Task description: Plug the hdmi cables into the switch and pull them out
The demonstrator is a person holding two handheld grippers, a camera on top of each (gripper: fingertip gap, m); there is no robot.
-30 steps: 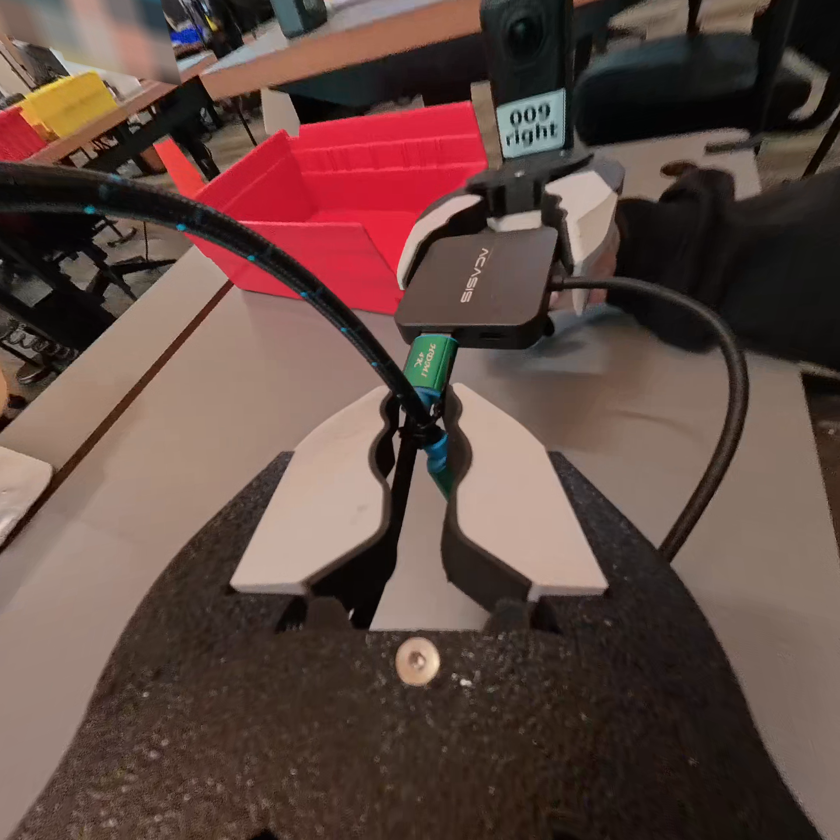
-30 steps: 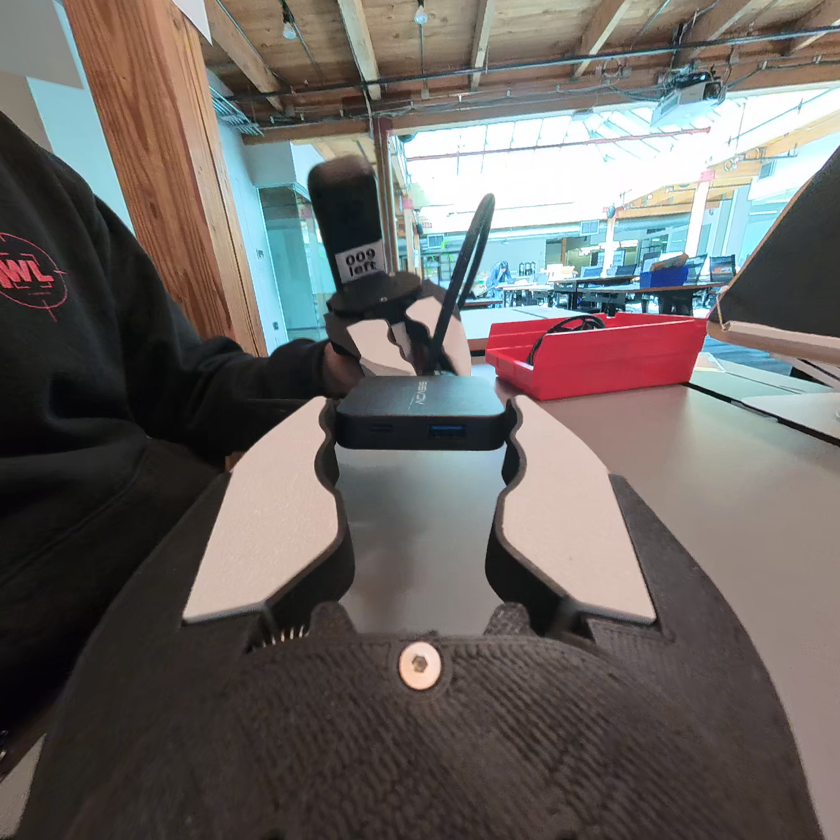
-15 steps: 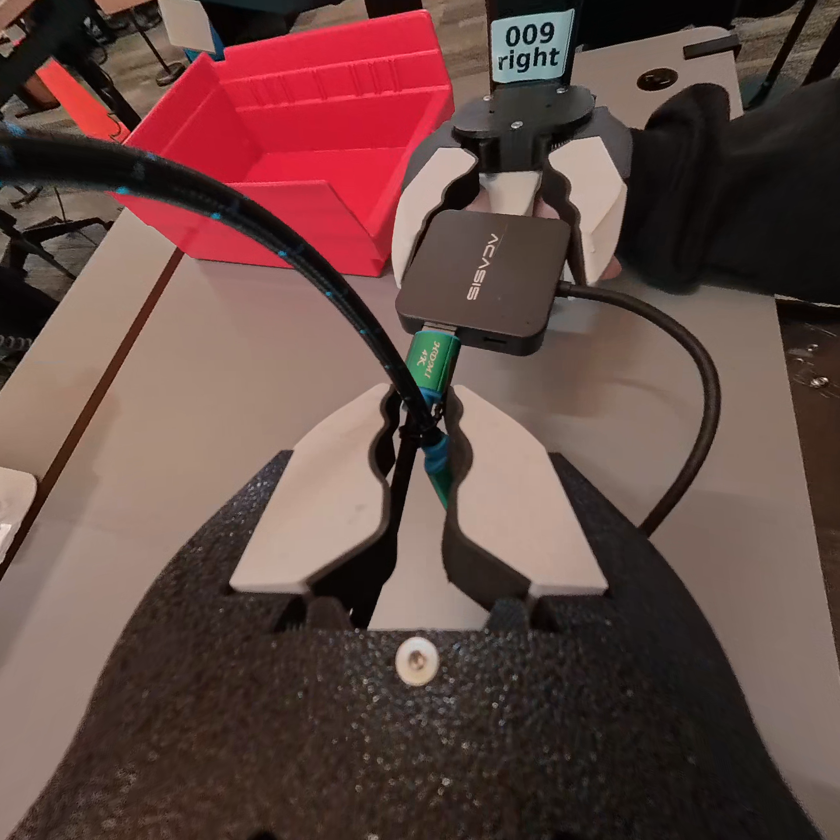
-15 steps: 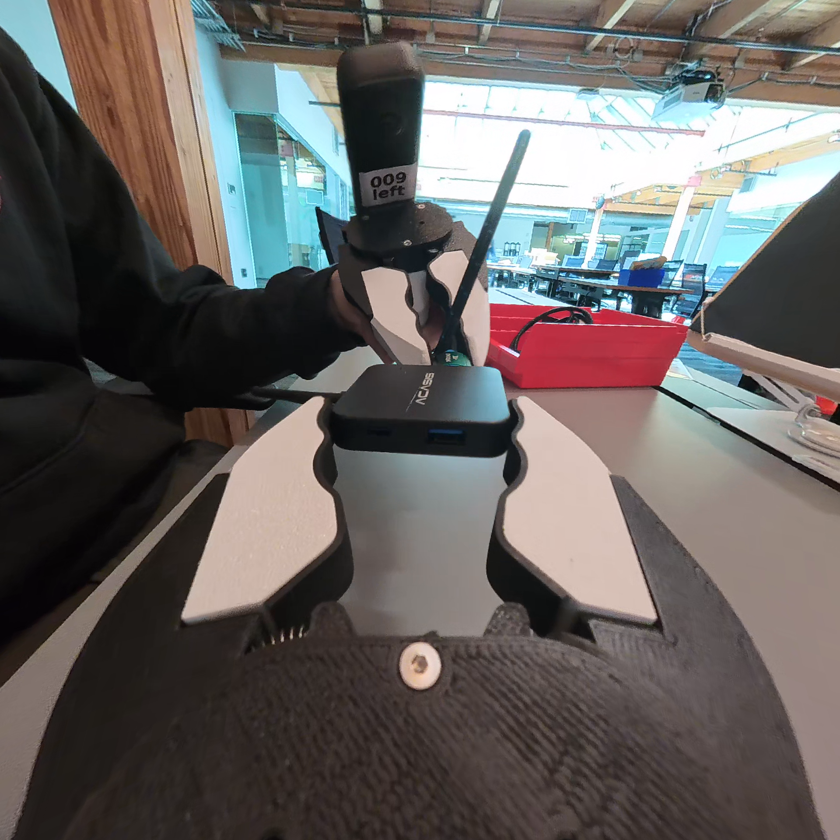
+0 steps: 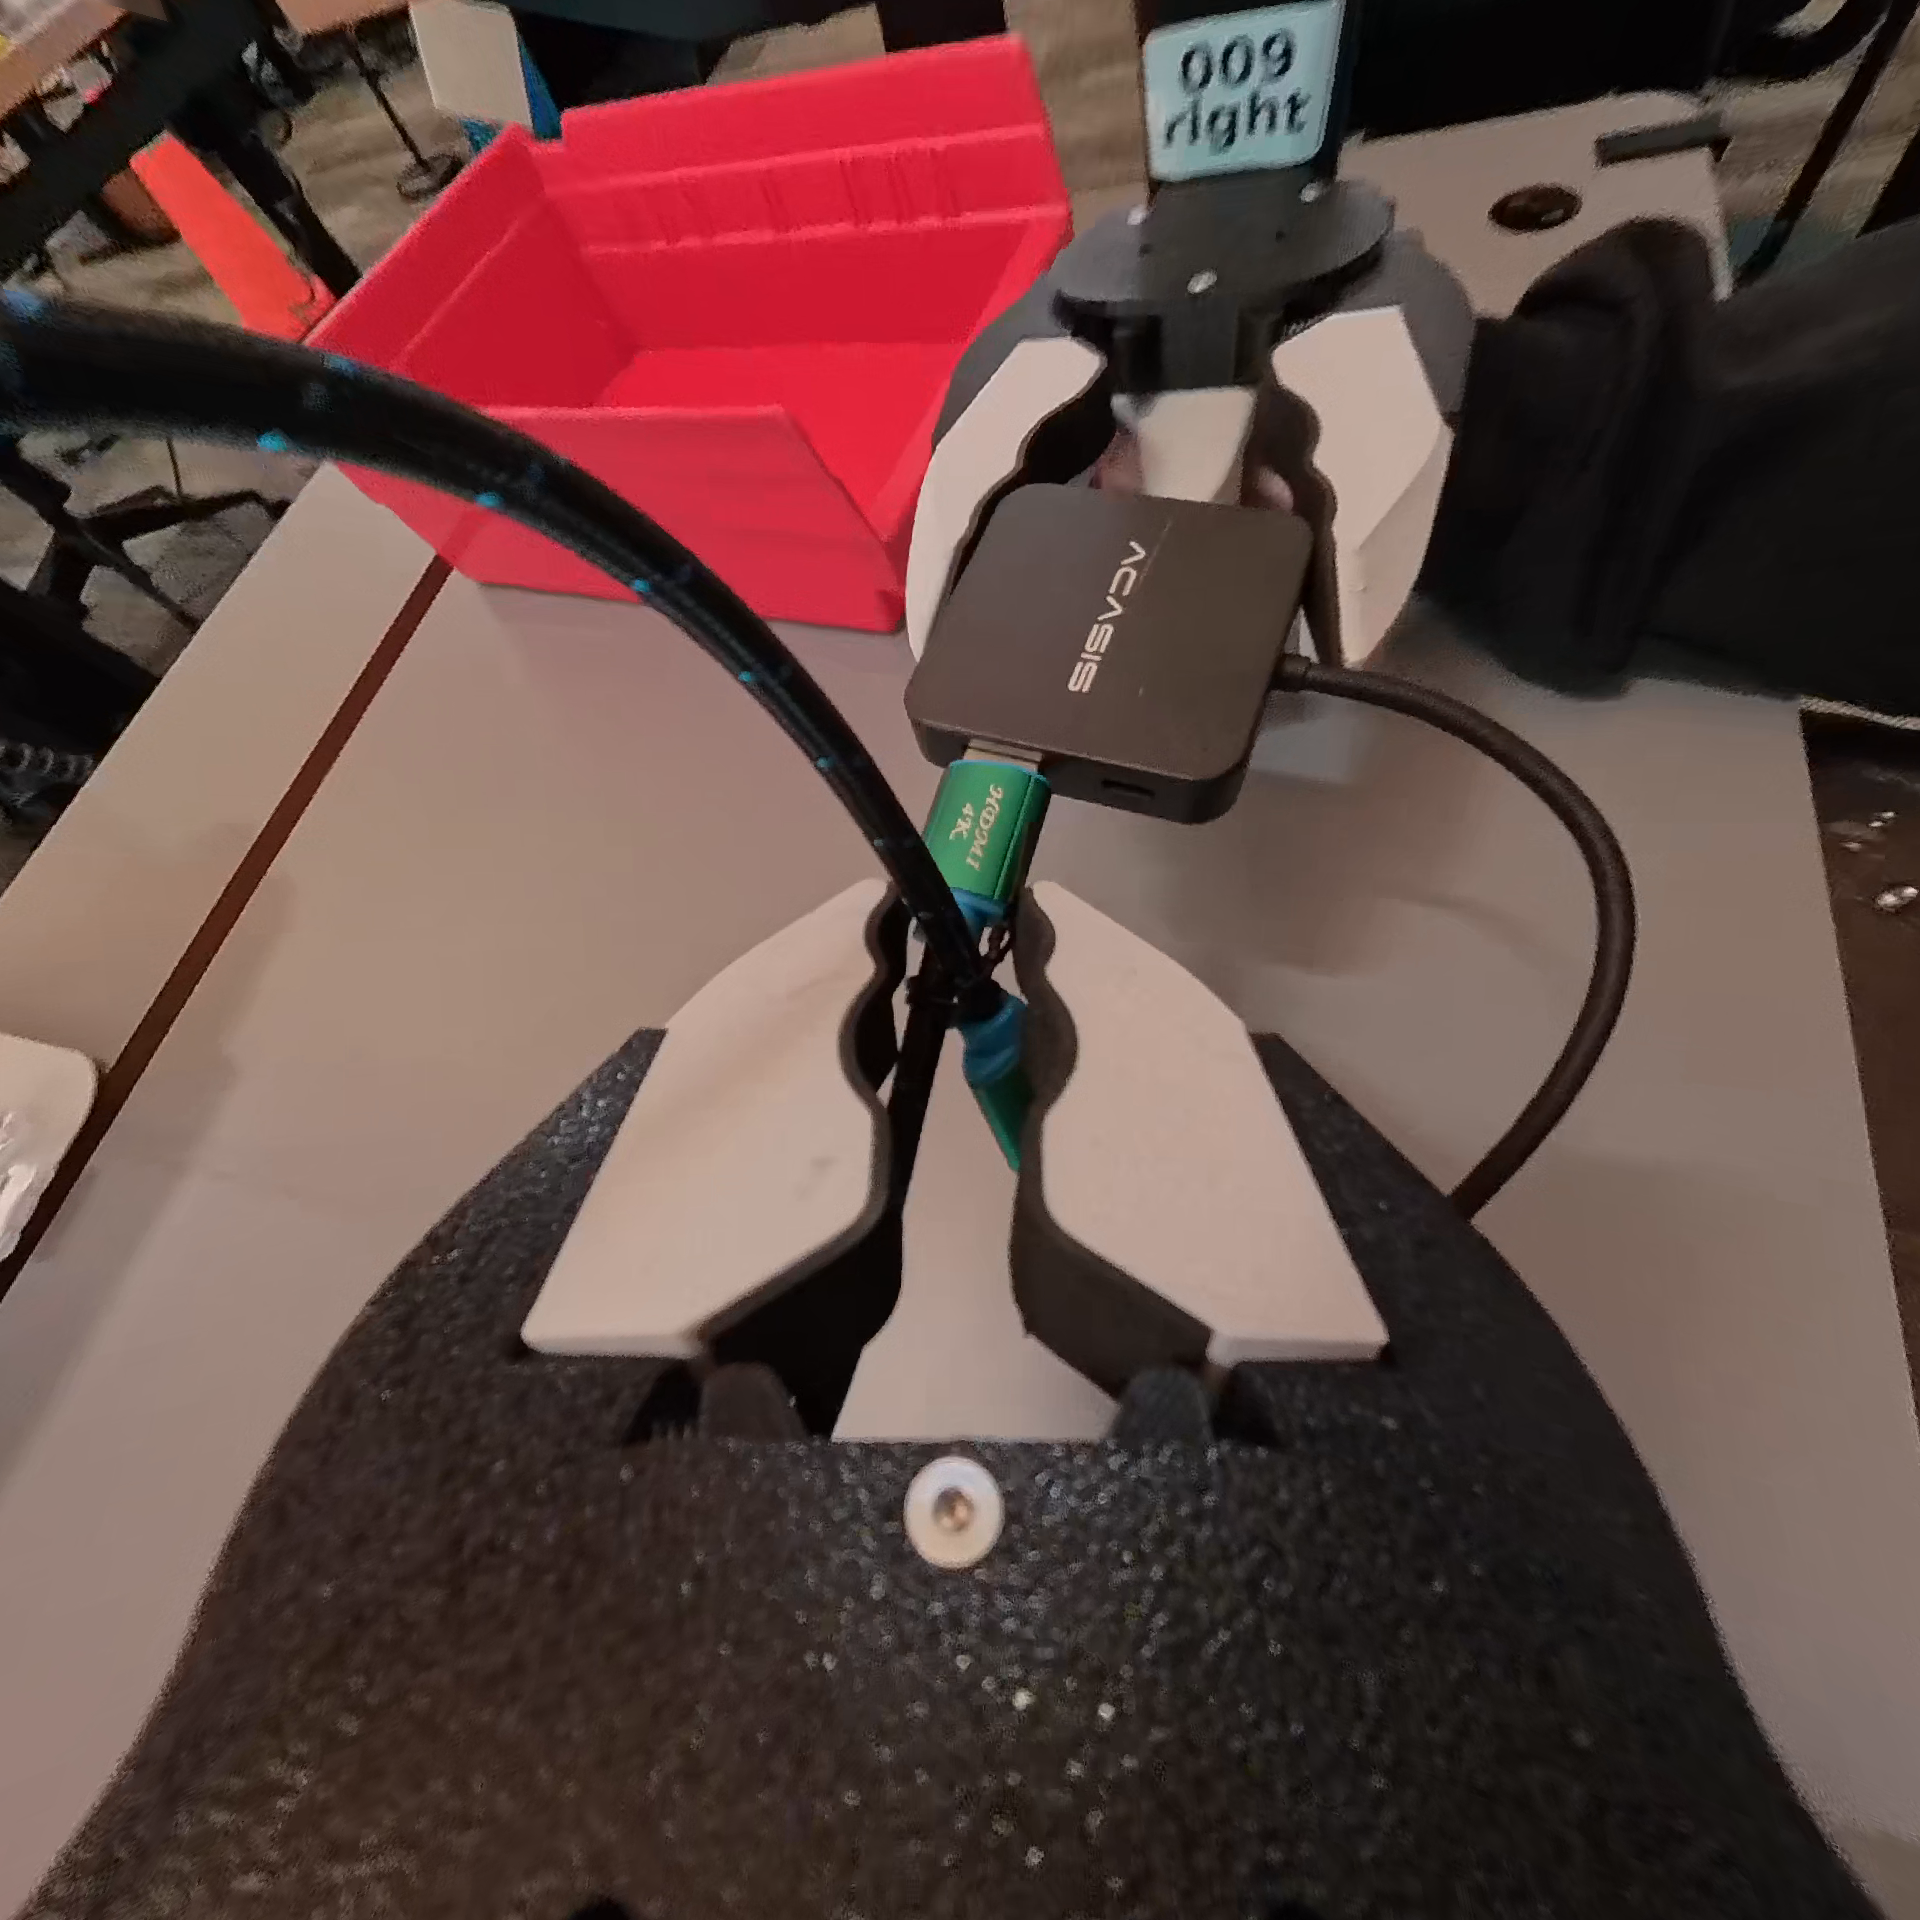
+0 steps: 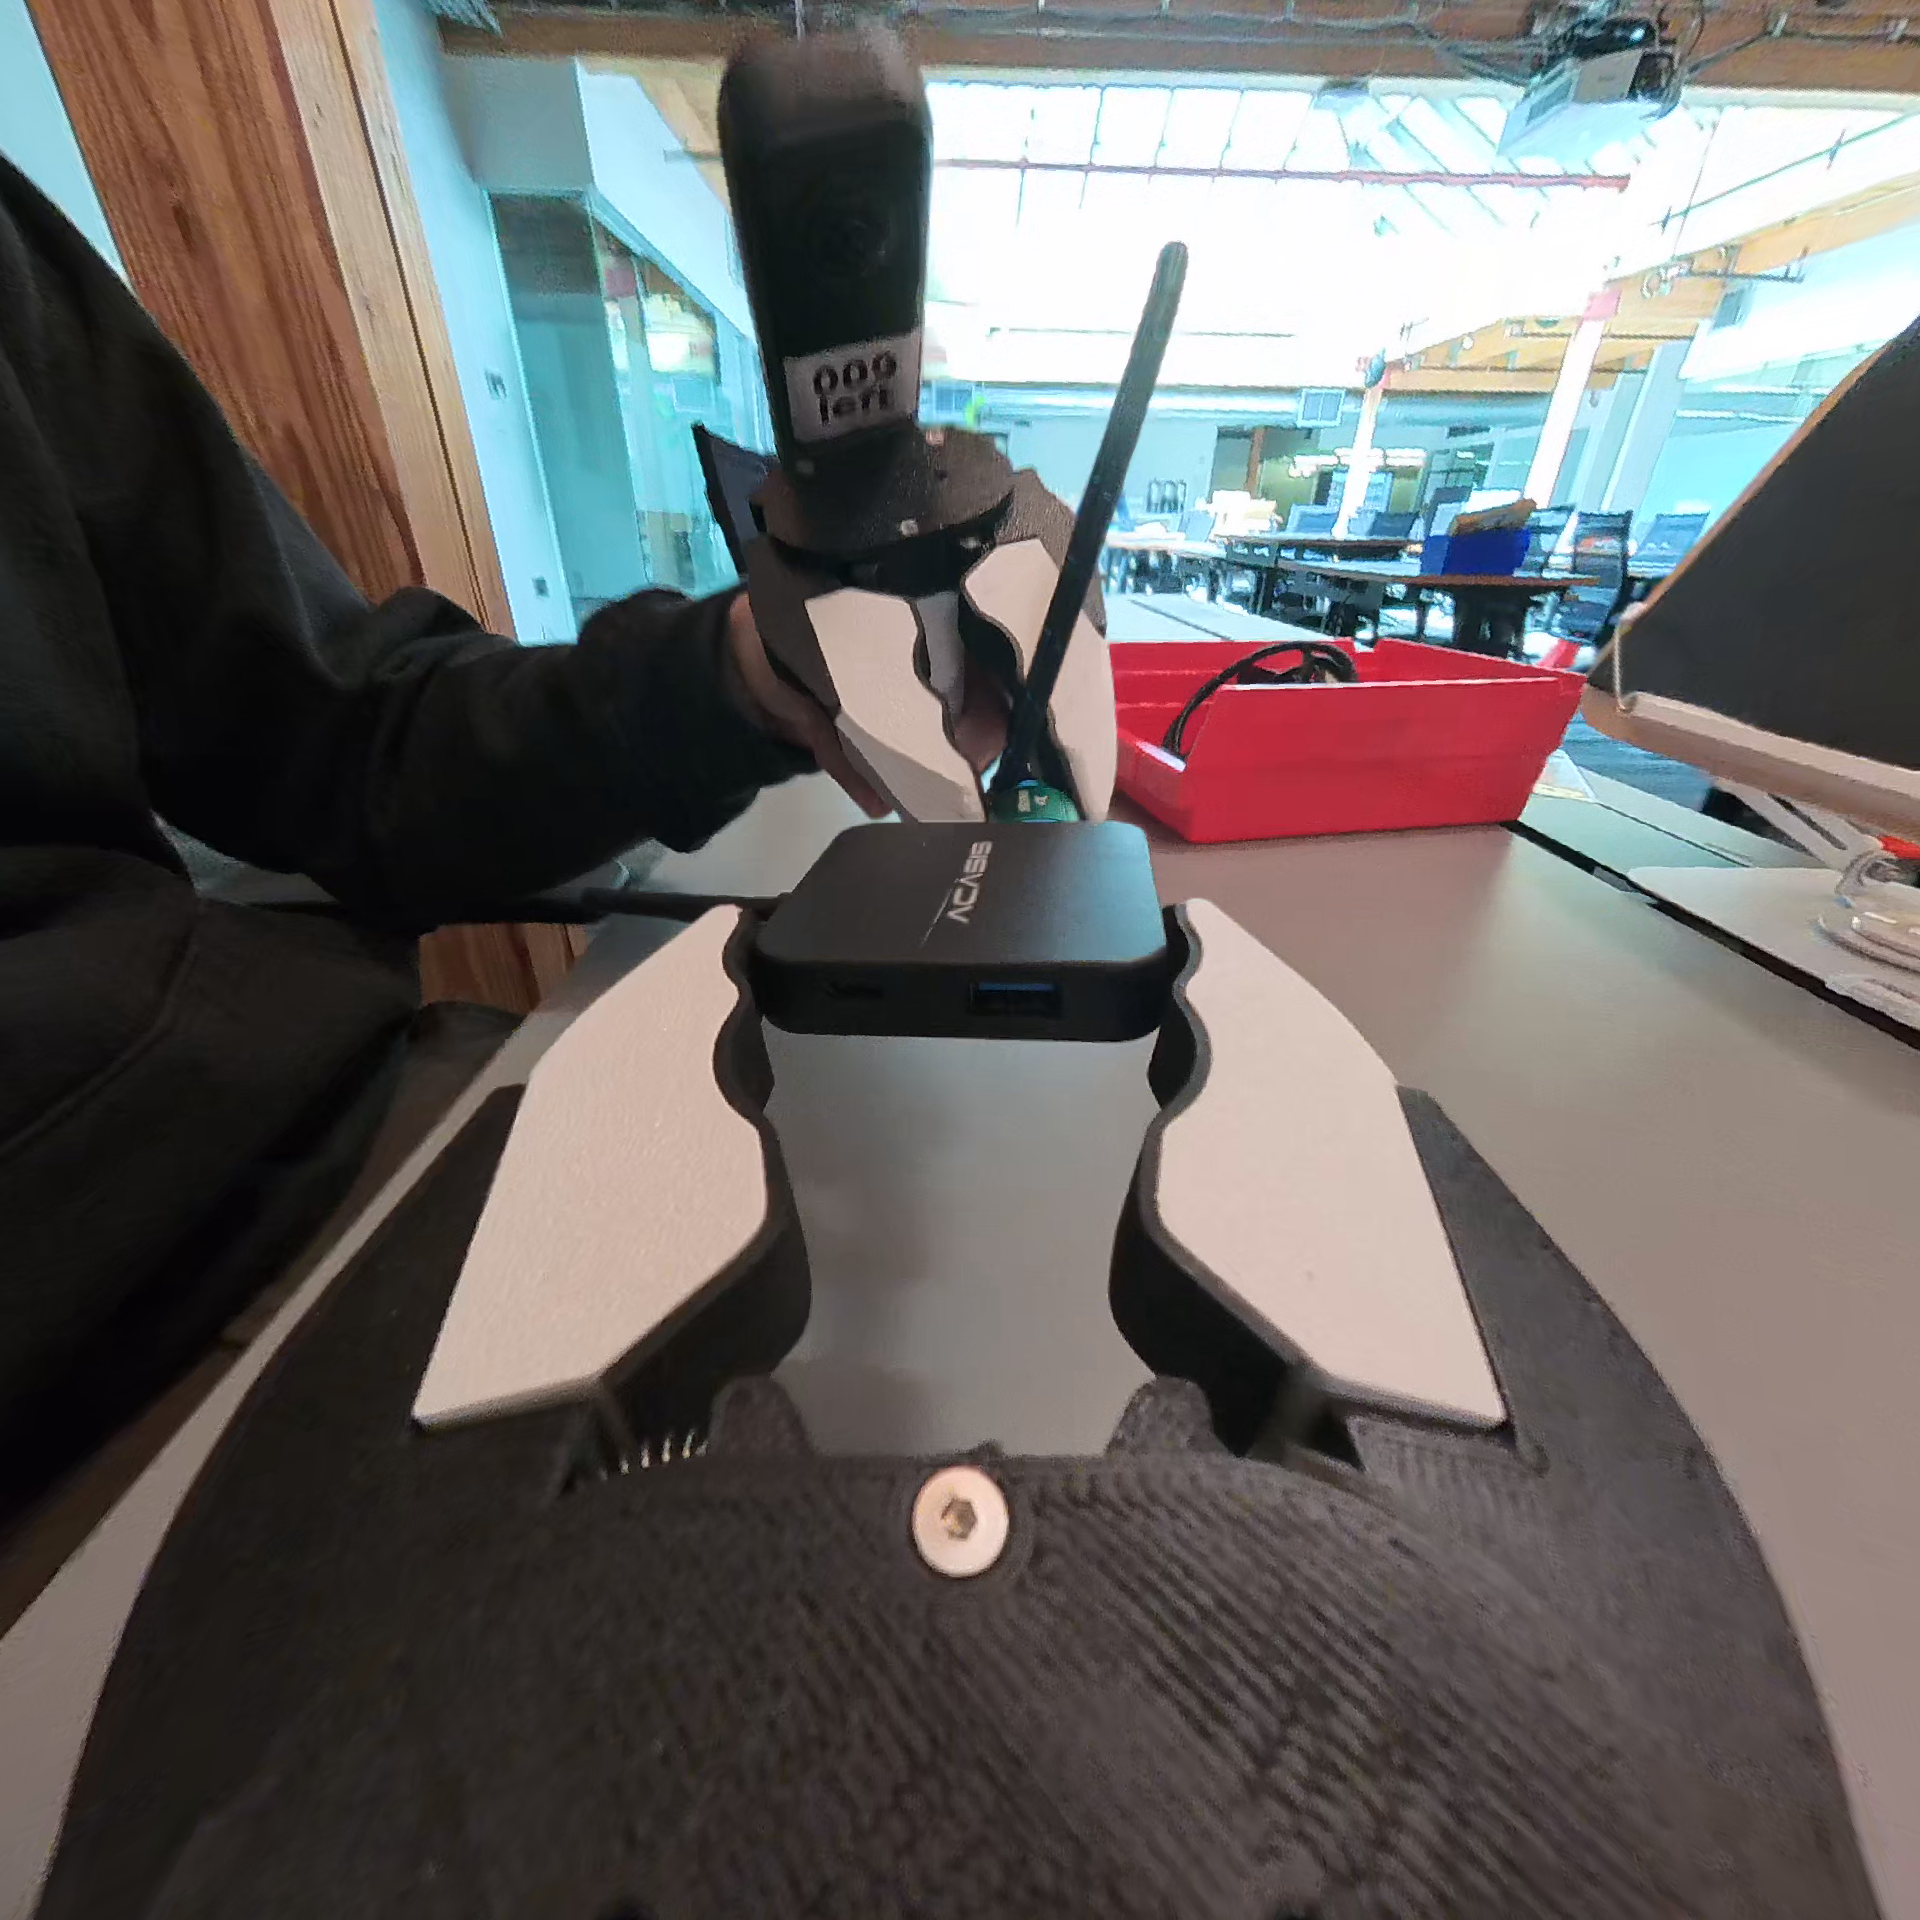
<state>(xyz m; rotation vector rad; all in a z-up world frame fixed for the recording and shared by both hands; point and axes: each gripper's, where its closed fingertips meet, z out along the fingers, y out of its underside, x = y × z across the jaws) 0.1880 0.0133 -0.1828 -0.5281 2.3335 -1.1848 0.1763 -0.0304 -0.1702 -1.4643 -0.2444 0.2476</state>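
A flat black switch box (image 5: pixel 1117 644) is clamped between the fingers of my right gripper (image 6: pixel 961 920), just above the grey table; it also shows in the right wrist view (image 6: pixel 961 925). My left gripper (image 5: pixel 961 914) is shut on the green HDMI plug (image 5: pixel 985 836), whose metal tip sits in a port on the box's near edge. The plug's braided black cable (image 5: pixel 520 488) arcs up and to the left. A second black cable (image 5: pixel 1558 935) leaves the box's right side and loops down. In the right wrist view the left gripper (image 6: pixel 1013 800) stands behind the box.
A red open bin (image 5: pixel 707 416) stands on the table behind the switch; another red bin (image 6: pixel 1340 748) holding a black cable shows in the right wrist view. A person's dark sleeve (image 5: pixel 1704 468) holds the right gripper. A table seam (image 5: pixel 260 810) runs along the left.
Both grippers and the switch have tilted and come lower towards the table. A strip of the plug's metal tip now shows at the port.
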